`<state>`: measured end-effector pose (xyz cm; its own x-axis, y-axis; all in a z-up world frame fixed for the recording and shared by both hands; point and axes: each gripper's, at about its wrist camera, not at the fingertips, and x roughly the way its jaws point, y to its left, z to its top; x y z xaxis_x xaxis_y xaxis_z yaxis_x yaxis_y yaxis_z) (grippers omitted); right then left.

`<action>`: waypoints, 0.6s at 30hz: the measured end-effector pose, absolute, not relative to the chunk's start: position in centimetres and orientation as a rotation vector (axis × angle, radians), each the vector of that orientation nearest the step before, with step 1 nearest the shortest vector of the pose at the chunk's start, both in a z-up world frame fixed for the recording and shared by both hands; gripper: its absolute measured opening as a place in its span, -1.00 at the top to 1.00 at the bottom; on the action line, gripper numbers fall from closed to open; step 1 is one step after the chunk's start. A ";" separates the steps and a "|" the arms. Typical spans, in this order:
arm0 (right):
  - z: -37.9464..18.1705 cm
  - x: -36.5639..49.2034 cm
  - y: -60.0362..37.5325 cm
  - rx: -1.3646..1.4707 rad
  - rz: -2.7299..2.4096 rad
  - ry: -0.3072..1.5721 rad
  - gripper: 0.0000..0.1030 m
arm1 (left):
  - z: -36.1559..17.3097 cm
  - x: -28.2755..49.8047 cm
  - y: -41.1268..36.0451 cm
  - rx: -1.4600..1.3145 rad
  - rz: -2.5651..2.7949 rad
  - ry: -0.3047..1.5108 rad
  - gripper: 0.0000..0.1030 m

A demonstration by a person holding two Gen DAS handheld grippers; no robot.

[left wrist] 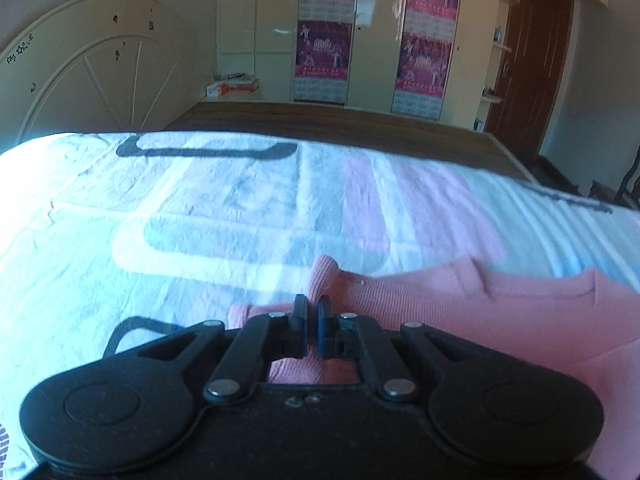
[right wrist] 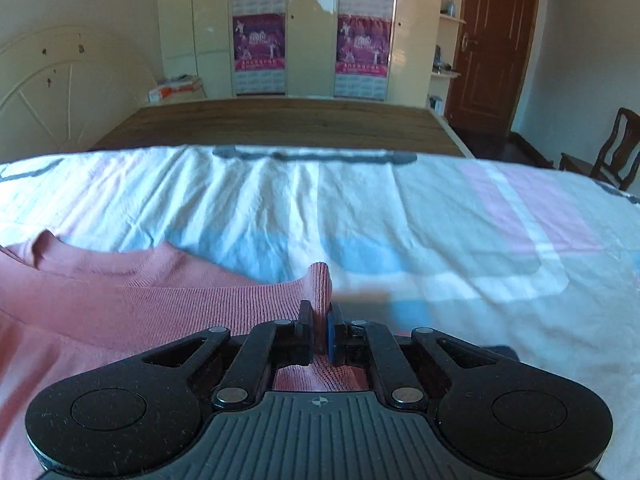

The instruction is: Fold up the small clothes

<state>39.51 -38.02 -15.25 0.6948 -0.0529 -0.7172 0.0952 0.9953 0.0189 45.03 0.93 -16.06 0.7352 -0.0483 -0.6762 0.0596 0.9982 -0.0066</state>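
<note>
Knitwear first: a pink ribbed sweater point(right wrist: 120, 304) lies flat on the patterned bedsheet point(right wrist: 360, 208), neckline facing the wardrobe. The left gripper point(left wrist: 312, 312) pinches one edge of it between nearly closed jaws; the right gripper point(right wrist: 319, 316) likewise clamps a raised fold at the opposite edge. Both should probably lift evenly, keeping the knit taut. No containers show.

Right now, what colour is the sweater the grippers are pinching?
Pink. The ribbed sweater shows best in the right wrist view, lying on the bed sheet.
</note>
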 end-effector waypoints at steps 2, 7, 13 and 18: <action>-15.9 39.5 -37.8 0.021 -0.094 0.805 0.88 | -16.6 44.7 0.4 0.087 -0.046 0.736 0.73; -14.0 38.5 -38.8 0.040 -0.156 0.746 0.33 | -15.0 43.8 1.3 0.080 -0.032 0.736 0.34; -10.9 34.3 -36.8 0.096 -0.029 0.709 0.33 | -11.4 37.5 0.1 0.096 -0.130 0.619 0.11; -12.2 32.7 -32.8 0.100 0.043 0.741 0.33 | -13.9 35.1 -3.3 0.159 -0.227 0.686 0.08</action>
<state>32.68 -32.80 -12.21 0.7370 0.0742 -0.6718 -0.0036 0.9944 0.1059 35.06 -3.26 -13.85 0.7504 -0.1550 -0.6426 0.2590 0.9633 0.0701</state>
